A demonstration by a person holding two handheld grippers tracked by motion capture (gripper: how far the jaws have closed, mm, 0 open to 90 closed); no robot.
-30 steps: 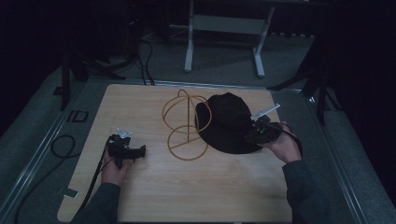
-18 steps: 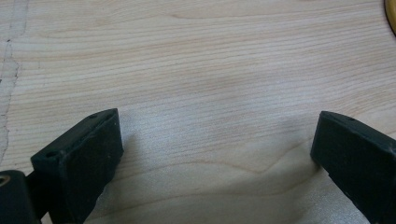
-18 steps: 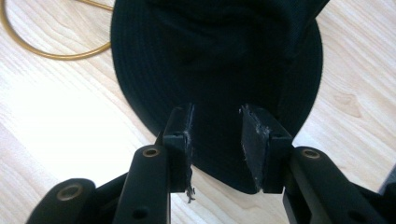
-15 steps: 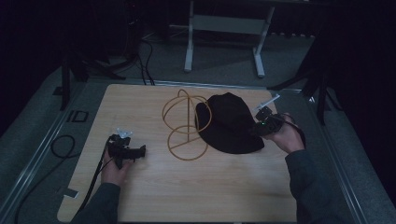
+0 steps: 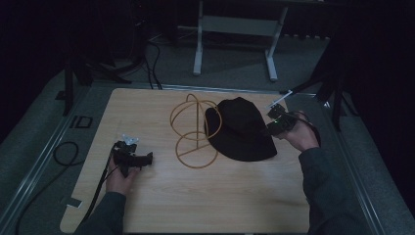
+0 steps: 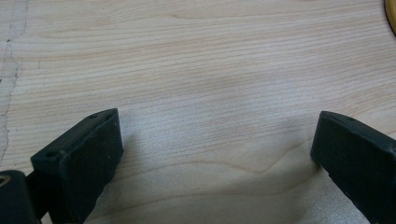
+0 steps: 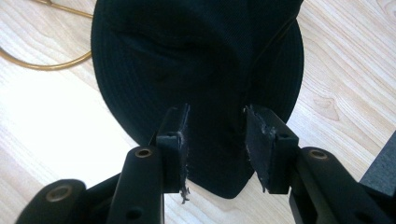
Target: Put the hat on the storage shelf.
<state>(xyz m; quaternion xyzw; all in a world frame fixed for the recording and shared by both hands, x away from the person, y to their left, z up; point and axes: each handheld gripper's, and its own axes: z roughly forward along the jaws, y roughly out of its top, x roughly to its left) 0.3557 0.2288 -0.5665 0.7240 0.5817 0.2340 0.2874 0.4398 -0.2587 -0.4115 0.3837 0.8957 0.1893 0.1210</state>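
The black hat (image 5: 242, 129) lies on the wooden worktop (image 5: 161, 196), leaning against the gold wire stand (image 5: 195, 129). The right gripper (image 5: 274, 125) is at the hat's brim, on the side away from the stand; its jaws have just been opening, half spread, not pinching the brim. The left gripper (image 5: 147, 159) rests spread, well apart beyond the stand. The room around is dark.

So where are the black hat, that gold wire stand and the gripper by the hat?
black hat (image 5: 241, 128), high view, on its crown.
gold wire stand (image 5: 196, 159), high view, on its base ring.
right gripper (image 7: 216, 140), right gripper view, between its jaw tips.
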